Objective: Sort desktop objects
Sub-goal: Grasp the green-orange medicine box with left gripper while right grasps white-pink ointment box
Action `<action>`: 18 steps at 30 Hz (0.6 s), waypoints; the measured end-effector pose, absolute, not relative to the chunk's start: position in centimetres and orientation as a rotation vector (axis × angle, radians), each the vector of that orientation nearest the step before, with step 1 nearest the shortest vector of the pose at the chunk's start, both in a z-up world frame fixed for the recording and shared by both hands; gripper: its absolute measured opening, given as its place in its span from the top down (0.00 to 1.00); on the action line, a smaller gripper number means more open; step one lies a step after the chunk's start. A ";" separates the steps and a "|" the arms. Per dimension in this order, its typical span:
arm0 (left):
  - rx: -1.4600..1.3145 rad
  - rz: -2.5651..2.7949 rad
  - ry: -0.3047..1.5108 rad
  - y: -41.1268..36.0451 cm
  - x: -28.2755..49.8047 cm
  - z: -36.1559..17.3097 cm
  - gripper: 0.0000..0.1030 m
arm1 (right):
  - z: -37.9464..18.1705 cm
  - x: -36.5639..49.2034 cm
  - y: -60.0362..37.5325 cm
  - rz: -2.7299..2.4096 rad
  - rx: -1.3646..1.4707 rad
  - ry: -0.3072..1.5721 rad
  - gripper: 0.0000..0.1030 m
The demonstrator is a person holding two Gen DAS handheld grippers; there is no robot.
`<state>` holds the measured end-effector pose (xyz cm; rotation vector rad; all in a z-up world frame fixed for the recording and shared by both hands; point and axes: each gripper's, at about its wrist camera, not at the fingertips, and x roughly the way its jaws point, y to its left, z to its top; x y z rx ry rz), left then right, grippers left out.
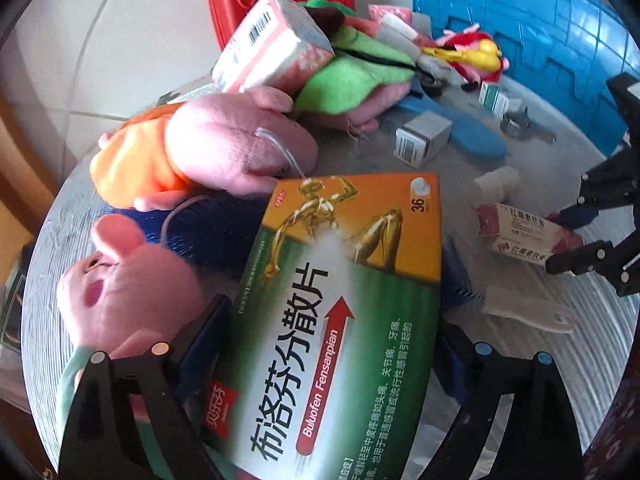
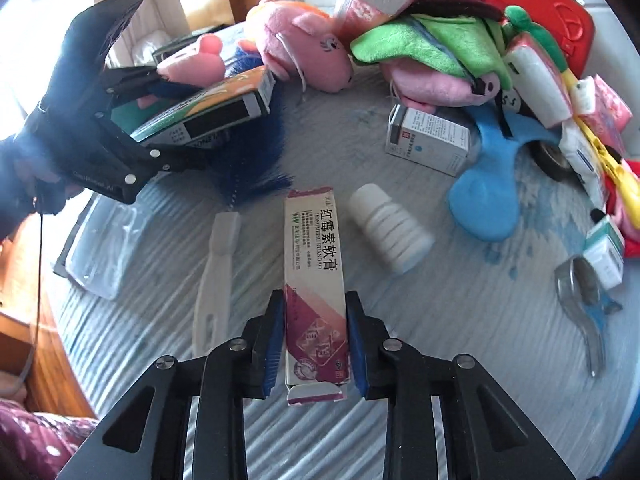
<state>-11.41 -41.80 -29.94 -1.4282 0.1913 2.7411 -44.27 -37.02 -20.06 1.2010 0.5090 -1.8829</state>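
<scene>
The round table (image 2: 460, 340) wears a ribbed grey-blue cloth, with plush toys (image 2: 304, 56) heaped at its far side. The left gripper (image 1: 320, 360) has its jaws clamped on a flat green-and-orange cardboard box (image 1: 340, 300), long axis pointing away. The right gripper (image 2: 314, 340) has its jaws pinching a slim ointment carton (image 2: 314, 272), lengthwise away, beside a ridged white bottle (image 2: 390, 226) lying on its side.

Round grey table (image 2: 460, 340), white bottle (image 2: 390, 228), blue spoon (image 2: 486, 196), white brush handle (image 2: 216, 272), plush toys (image 2: 308, 56)
</scene>
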 end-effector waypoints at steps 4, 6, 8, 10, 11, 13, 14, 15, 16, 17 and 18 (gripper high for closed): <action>-1.390 2.777 0.154 -41.4 -10.3 -28.7 0.37 | -19.2 -43.5 -36.3 -1.907 1.198 0.467 0.73; -1.370 2.792 0.165 -41.1 -9.9 -28.1 0.38 | -18.7 -43.2 -36.0 -1.918 1.186 0.455 0.73; -1.391 2.790 0.175 -41.1 -9.9 -28.3 0.44 | -18.2 -43.0 -35.8 -1.934 1.168 0.456 0.73; -1.384 2.801 0.195 -40.9 -9.8 -28.0 0.50 | -17.5 -43.5 -35.5 -1.957 1.160 0.443 0.73; -1.373 2.807 0.210 -40.7 -9.7 -27.8 0.52 | -16.9 -43.9 -35.7 -1.968 1.157 0.433 0.73; -1.374 2.812 0.238 -40.3 -9.7 -27.6 0.55 | -16.2 -44.3 -35.6 -1.985 1.154 0.420 0.73; -1.369 2.817 0.248 -40.2 -9.6 -27.5 0.58 | -15.8 -44.3 -35.4 -1.995 1.154 0.412 0.73; -1.371 2.819 0.256 -40.1 -9.5 -27.4 0.59 | -15.4 -44.3 -35.1 -1.999 1.154 0.402 0.73; -1.378 2.819 0.257 -40.1 -9.3 -27.3 0.60 | -15.1 -44.4 -34.9 -2.004 1.152 0.394 0.73; -1.381 2.820 0.251 -40.2 -9.2 -27.1 0.60 | -14.8 -44.4 -34.7 -2.011 1.147 0.387 0.73; -1.394 2.817 0.241 -40.3 -9.1 -27.1 0.60 | -14.5 -44.4 -34.7 -2.014 1.141 0.378 0.73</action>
